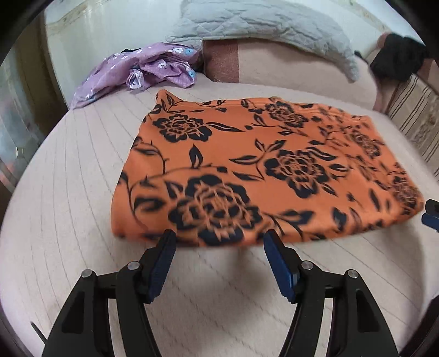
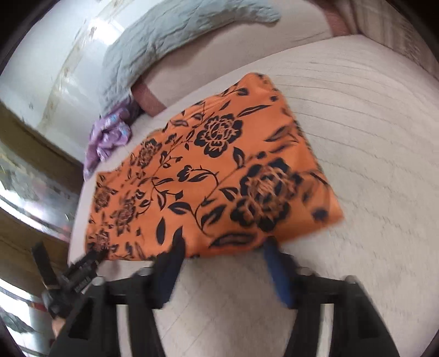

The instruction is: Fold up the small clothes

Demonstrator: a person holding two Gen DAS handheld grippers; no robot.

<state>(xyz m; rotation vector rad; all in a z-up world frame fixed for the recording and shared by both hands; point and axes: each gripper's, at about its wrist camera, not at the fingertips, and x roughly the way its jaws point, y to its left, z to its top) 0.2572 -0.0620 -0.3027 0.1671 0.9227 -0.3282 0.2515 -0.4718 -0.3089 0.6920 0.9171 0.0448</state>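
The orange garment (image 1: 263, 170), printed with black flowers, lies flat as a folded rectangle on the pale quilted bed cover (image 1: 68, 175), directly ahead of both tools. From the left gripper (image 1: 219, 241), the cloth's long axis runs crosswise, left to right, with its near edge just past the fingertips and the far edge toward the pillows. The left gripper's jaws stand moderately wide apart with nothing between them; the blue pads (image 1: 277, 263) hang over bare cover just short of the cloth's near edge. From the right gripper (image 2: 222, 251), the same garment (image 2: 208, 175) stretches away on a slant, its long axis running from near right up to far left. The right gripper's jaws are likewise spread and empty, their tips at the cloth's near edge; blur hides whether they touch it. A crumpled purple flowered garment (image 1: 137, 71) sits far ahead and left of the left gripper, beside a grey quilted pillow (image 1: 263, 24).
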